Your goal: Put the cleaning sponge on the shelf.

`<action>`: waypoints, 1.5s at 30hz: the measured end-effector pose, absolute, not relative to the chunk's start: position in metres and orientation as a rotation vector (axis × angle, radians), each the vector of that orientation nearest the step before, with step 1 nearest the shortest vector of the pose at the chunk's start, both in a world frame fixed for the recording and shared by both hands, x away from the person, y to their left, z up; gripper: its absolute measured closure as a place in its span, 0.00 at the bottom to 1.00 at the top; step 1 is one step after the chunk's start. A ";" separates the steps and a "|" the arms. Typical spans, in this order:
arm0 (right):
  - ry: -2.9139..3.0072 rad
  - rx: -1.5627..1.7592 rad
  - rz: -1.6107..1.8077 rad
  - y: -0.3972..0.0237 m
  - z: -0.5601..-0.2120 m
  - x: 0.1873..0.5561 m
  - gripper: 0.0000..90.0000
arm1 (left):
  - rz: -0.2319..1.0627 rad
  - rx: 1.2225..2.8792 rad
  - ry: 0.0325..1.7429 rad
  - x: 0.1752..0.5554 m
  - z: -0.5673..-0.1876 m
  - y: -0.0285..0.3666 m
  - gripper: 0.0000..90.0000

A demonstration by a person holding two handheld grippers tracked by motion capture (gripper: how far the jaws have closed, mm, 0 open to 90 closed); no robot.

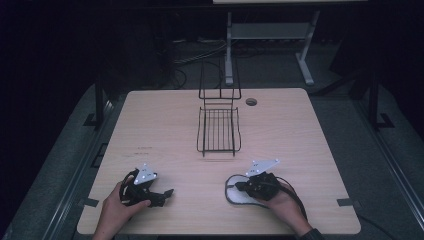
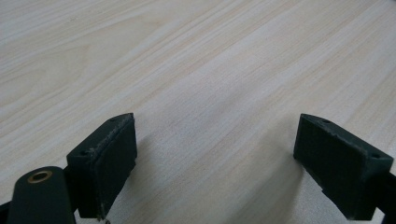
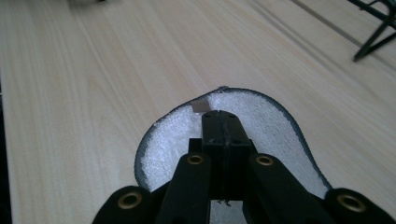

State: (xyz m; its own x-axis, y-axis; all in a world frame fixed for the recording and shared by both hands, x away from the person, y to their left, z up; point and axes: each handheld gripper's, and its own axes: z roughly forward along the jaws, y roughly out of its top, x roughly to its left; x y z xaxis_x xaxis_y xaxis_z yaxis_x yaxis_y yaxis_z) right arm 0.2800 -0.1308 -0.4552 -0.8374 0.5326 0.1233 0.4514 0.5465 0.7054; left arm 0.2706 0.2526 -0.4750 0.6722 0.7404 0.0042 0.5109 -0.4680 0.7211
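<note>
1. The right gripper (image 3: pixel 219 119) is nearest the camera in the right gripper view. Its two black jaws are pressed together, with no gap between the pads. They lie over the white insole (image 3: pixel 261 126). I cannot tell whether a fold of it is pinched between them.
2. The insole is a white, fluffy, foot-shaped piece with a dark edge. It lies flat on the table (image 1: pixel 165 125), on the near side of the wire rack (image 1: pixel 218 131) and a little to the right of it. A small grey tag (image 3: pixel 200 106) sits on the insole just past the jaw tips.
3. The left gripper (image 2: pixel 215 158) has its jaws spread wide, with bare wood between them. In the high view it (image 1: pixel 152 192) rests on the table, near and to the left of the rack, well apart from the insole (image 1: pixel 235 192).
4. Step in hand, as I judge it: the right gripper (image 1: pixel 250 187) is at the insole, about to take hold or to press it, and the left gripper waits.
5. The next move probably calls for a firm hold on the thin, soft edge, then a lift toward the rack. A flat piece like this can slip out.
6. Count: two grippers, one insole, one tag, one wire rack, one table, and one round hole (image 1: pixel 251 102) in the table beside the far right of the rack.
</note>
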 end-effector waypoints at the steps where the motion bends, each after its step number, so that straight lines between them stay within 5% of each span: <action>1: 2.662 0.867 1.167 -0.133 -0.455 0.281 1.00 | 0.414 2.171 0.959 0.271 -0.475 0.253 0.14; 45: 2.421 1.189 1.068 -0.215 -0.455 0.315 0.95 | 0.414 2.171 0.958 0.271 -0.475 0.253 0.14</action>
State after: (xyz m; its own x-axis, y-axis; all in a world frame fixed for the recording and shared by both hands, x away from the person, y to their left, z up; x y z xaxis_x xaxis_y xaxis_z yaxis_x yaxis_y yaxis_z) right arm 0.3151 -0.2154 -0.4551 -0.6399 0.7621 0.0986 0.5864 0.4014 0.7035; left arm 0.2707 0.2526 -0.4752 0.6725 0.7401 0.0039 0.5100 -0.4673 0.7222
